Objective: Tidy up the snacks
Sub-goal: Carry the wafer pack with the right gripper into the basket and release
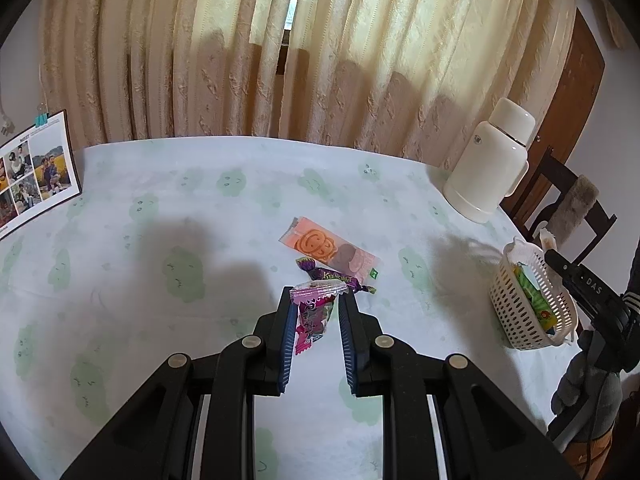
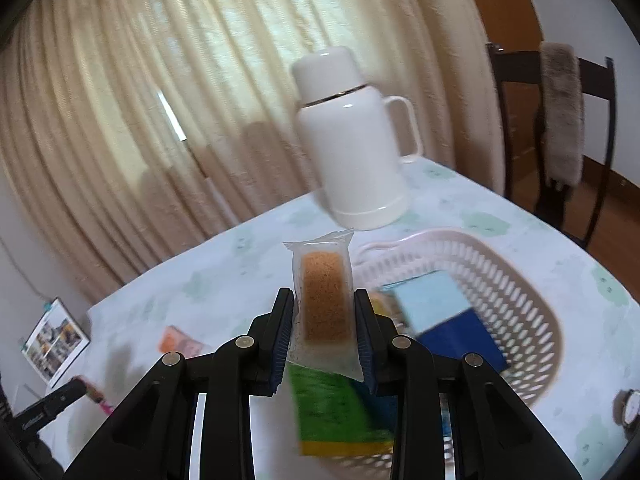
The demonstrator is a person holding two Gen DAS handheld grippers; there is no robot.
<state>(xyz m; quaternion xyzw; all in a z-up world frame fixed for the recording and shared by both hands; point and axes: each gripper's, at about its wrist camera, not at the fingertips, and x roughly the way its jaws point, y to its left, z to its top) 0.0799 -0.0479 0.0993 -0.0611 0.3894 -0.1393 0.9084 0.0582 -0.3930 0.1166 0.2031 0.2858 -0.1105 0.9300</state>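
Note:
My left gripper (image 1: 314,300) is shut on a pink candy packet (image 1: 313,316) and holds it above the table. An orange biscuit packet (image 1: 326,247) and a purple wrapped candy (image 1: 334,276) lie on the cloth just beyond it. My right gripper (image 2: 324,300) is shut on a clear packet with a brown cake (image 2: 325,304), held over the white basket (image 2: 520,280). The basket holds a green packet (image 2: 336,408) and a blue box (image 2: 444,316). In the left wrist view the basket (image 1: 520,312) stands at the right.
A white thermos (image 1: 490,160) stands at the back right of the table, also in the right wrist view (image 2: 356,140). A photo card (image 1: 32,172) leans at the left. A wooden chair (image 2: 560,120) stands behind the table. A watch (image 2: 630,406) lies right of the basket.

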